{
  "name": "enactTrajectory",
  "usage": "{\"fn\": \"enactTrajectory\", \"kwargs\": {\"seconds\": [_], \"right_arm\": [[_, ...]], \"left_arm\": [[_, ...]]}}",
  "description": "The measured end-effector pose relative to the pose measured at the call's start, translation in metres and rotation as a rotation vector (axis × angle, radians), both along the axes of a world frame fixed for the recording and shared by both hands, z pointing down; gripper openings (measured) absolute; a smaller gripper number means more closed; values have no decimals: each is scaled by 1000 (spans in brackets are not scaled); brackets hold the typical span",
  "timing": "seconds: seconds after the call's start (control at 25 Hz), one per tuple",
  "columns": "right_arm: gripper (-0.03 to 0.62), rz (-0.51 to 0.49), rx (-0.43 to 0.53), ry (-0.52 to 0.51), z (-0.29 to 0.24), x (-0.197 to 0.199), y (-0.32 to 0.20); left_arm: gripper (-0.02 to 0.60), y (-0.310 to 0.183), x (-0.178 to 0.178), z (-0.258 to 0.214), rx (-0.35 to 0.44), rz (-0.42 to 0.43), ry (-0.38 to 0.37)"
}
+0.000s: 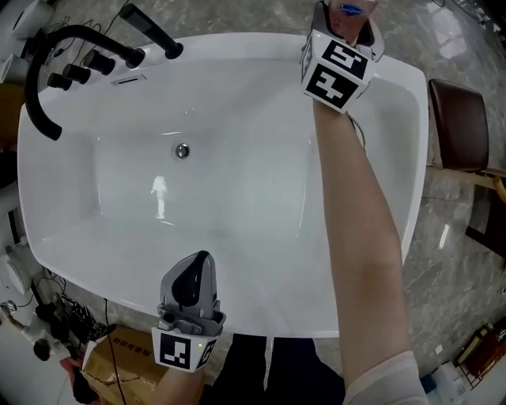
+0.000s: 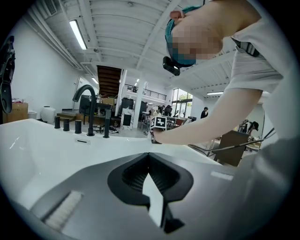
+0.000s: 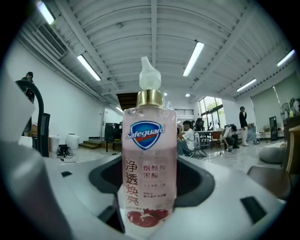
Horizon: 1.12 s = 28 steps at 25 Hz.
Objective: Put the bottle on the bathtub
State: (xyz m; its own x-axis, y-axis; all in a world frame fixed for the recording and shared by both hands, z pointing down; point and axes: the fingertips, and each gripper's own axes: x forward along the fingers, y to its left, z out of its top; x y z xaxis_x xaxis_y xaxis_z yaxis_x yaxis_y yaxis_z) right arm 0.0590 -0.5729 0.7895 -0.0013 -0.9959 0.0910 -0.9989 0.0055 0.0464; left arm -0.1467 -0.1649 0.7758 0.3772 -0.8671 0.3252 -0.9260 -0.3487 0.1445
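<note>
The left gripper (image 2: 150, 157), fingers (image 2: 89, 192) together and empty, faces the white bathtub (image 2: 33, 140) and black faucet (image 2: 88, 105).

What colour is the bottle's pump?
White pump over a gold collar; right gripper view shows it best.

**Left gripper** (image 1: 199, 265): a grey shell is shown under a glossy black upper cover. **Right gripper** (image 1: 348, 24): the same grey shell is seen. A white cube printed with black square markers is fitted to each, the left cube (image 1: 183, 353) and the right cube (image 1: 335, 66). Seen along the jaws, the pale grey shell is cut by a black ribbed recess (image 2: 150, 176). A thin cable (image 1: 360, 133) is seen beside the right cube. A white short sleeve (image 1: 383, 380) is worn.
</note>
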Motion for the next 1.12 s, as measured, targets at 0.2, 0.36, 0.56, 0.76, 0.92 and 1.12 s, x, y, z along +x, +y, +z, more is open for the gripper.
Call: {"fn": "enactTrajectory", "kwargs": {"seconds": [0.2, 0.36, 0.56, 0.76, 0.92, 1.12], "right_arm": [[308, -33, 29, -10, 1, 0, 10], [308, -36, 14, -13, 2, 0, 12], [308, -39, -22, -6, 5, 0, 14], [308, -40, -51, -4, 5, 0, 14], [308, -51, -70, -5, 6, -1, 14], [308, -64, -98, 6, 8, 0, 17]], "left_arm": [[9, -5, 13, -4, 6, 28, 20], [9, -11, 10, -7, 12, 22, 19], [9, -13, 10, -12, 18, 18, 16], [9, -13, 9, -17, 26, 11, 13], [9, -12, 8, -19, 24, -1, 14], [9, -12, 4, -26, 28, -12, 8]]}}
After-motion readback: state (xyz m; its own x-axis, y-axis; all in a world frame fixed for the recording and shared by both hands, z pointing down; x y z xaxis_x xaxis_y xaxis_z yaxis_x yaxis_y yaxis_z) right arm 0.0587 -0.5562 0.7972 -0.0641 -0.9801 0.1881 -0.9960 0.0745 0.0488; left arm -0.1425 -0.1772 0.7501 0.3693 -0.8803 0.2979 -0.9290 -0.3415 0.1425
